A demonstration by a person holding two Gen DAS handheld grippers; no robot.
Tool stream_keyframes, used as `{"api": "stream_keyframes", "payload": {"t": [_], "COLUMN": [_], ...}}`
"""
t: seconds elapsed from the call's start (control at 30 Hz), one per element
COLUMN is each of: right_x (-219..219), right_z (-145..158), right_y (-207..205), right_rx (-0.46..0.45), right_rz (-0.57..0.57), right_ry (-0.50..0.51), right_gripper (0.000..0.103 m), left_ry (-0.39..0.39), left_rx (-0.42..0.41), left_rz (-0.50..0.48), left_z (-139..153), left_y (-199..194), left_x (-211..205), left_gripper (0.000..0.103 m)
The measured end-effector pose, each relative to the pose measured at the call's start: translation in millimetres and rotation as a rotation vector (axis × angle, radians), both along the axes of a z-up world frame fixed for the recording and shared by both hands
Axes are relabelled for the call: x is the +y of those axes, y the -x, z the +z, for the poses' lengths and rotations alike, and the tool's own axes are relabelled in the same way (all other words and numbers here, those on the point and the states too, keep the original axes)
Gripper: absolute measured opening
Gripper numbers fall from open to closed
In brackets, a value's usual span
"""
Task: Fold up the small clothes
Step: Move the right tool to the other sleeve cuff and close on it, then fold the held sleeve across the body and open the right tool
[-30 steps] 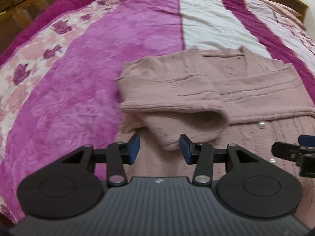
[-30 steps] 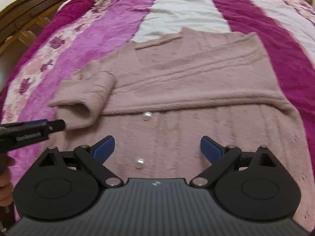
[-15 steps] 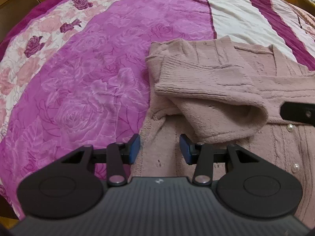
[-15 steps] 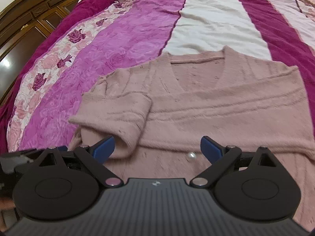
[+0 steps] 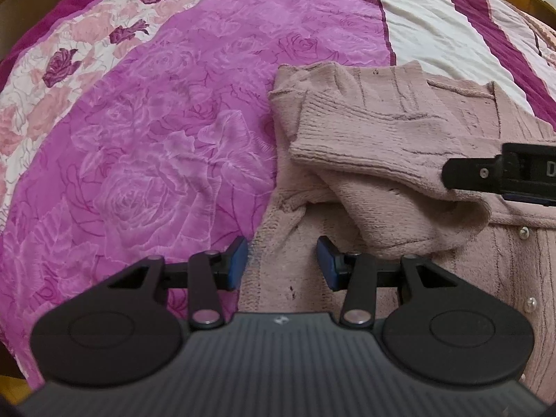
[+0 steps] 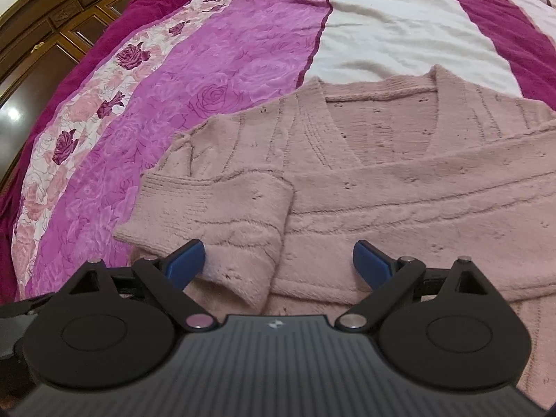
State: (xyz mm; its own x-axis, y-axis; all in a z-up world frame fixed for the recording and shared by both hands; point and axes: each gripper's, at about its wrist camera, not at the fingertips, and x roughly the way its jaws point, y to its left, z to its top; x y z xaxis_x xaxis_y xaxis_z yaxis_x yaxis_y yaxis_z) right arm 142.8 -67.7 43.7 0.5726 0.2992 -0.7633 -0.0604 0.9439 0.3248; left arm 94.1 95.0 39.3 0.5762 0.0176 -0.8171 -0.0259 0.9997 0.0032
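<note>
A dusty-pink knitted cardigan with pearl buttons lies flat on the bed, neckline away from me. Both sleeves are folded across its front; the left sleeve's cuff lies doubled over near the left edge. My left gripper hovers open over the cardigan's left edge, just below that cuff, with only the flat knit under its jaws. My right gripper is open wide above the folded cuff, nothing pinched. One black finger of the right gripper shows at the right of the left wrist view.
The bed is covered by a striped bedspread of magenta rose pattern, white and dark pink bands. Dark wooden cabinets stand beyond the bed's left side. The bed's near edge lies at the lower left.
Both grippers have shifted left over the cardigan. The right one moved from above the buttons to above the folded cuff. The left one dropped closer to the left edge. Jaw widths are unchanged.
</note>
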Motion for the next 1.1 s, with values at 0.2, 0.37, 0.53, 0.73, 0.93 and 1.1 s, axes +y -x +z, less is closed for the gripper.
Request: {"api": "stream_keyframes", "payload": {"t": [0.2,0.37,0.53,0.73,0.93,1.1], "right_x": [9.0,11.2,12.2,13.2,3.7,-1.7], "right_z": [-3.8,-6.9,-8.9,-6.2,16.2,50.9], "right_y": [-5.0,-7.7,-10.1,-10.3,-9.0,1.4], "right_rx": [-0.004,-0.001,-0.004,-0.035,-0.115,-0.292], "right_rz": [0.031,0.031,0.049,0.078,0.055,0.049], "right_ry": [0.0,-0.017,-0.045,-0.07,-0.098,0.022], "right_gripper": [0.091,0.083,0.062,0.026,0.014,0.014], "left_ry": [0.0,-0.003,0.004,0.001,0.0,0.006], "left_rx": [0.001,0.002,0.0,0.0,0.0,0.0], "left_rz": [-0.002,0.011,0.009,0.009,0.006,0.006], "left_z": [-1.2,-2.9,-4.2,-4.8,-5.5,-6.3], "left_y": [0.4,0.6,1.2,0.9,0.7,0.4], "left_x": [0.8,2.6,4.2,3.8,4.1,6.0], "left_gripper": [0.048,0.059,0.059,0.06,0.06,0.061]}}
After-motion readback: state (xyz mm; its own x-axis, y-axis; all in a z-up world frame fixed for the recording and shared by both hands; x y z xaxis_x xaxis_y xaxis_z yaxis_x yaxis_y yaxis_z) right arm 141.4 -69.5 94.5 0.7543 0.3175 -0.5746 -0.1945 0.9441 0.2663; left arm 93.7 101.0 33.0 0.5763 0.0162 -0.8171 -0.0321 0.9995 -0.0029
